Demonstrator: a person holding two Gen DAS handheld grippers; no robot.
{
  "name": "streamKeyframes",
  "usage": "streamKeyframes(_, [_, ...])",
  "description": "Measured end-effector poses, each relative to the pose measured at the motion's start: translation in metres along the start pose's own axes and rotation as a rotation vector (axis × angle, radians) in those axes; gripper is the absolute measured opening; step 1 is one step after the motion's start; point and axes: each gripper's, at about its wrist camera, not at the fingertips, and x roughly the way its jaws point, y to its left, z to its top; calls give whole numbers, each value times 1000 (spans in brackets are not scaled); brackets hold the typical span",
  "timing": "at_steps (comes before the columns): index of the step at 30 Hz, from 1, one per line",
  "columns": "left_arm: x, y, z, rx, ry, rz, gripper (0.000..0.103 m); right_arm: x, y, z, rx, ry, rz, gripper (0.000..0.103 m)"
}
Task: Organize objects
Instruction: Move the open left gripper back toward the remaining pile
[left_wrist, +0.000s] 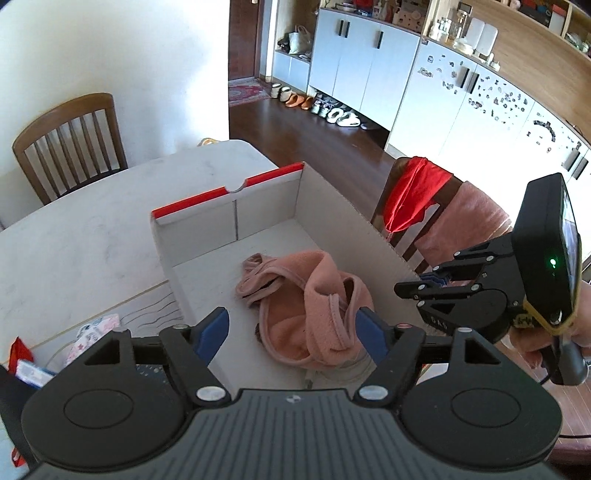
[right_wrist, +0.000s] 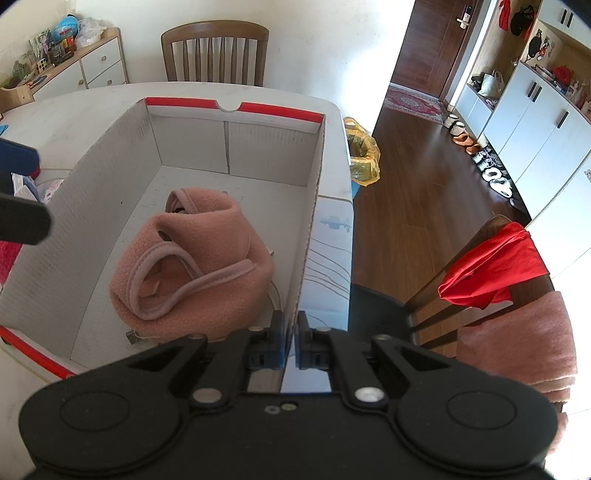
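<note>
A white cardboard box with red rim (left_wrist: 229, 192) (right_wrist: 236, 107) stands open on the white table (left_wrist: 74, 240). A pink fleece garment (left_wrist: 310, 306) (right_wrist: 192, 258) lies crumpled on the box floor. My left gripper (left_wrist: 291, 332) is open, its blue pads on either side of the garment's near end, just above it. My right gripper (right_wrist: 291, 339) is shut on the box's right wall (right_wrist: 314, 221), pinching its near top edge; it also shows in the left wrist view (left_wrist: 428, 288).
A chair at the right carries a red cloth (right_wrist: 491, 269) and a pink towel (right_wrist: 517, 343). Small packets (left_wrist: 92, 332) lie left of the box. Another wooden chair (right_wrist: 214, 51) stands behind the table. A yellow bag (right_wrist: 364, 155) sits on the floor.
</note>
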Motion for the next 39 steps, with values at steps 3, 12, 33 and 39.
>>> streamKeyframes(3, [-10,7,-5,-23,-7,-1,85,0,0,0,0,0,-1,5])
streamKeyframes(12, [-40,45,-20,-113,-26,39,95,0,0,0,-1,2,2,5])
streamKeyframes(33, [7,129,-100,-297,83,221,103,-1,5,0,-11,9,-2,5])
streamKeyframes(39, [32,139,-107,-381,86,193,103,-1,6,0,-11,9,-3,5])
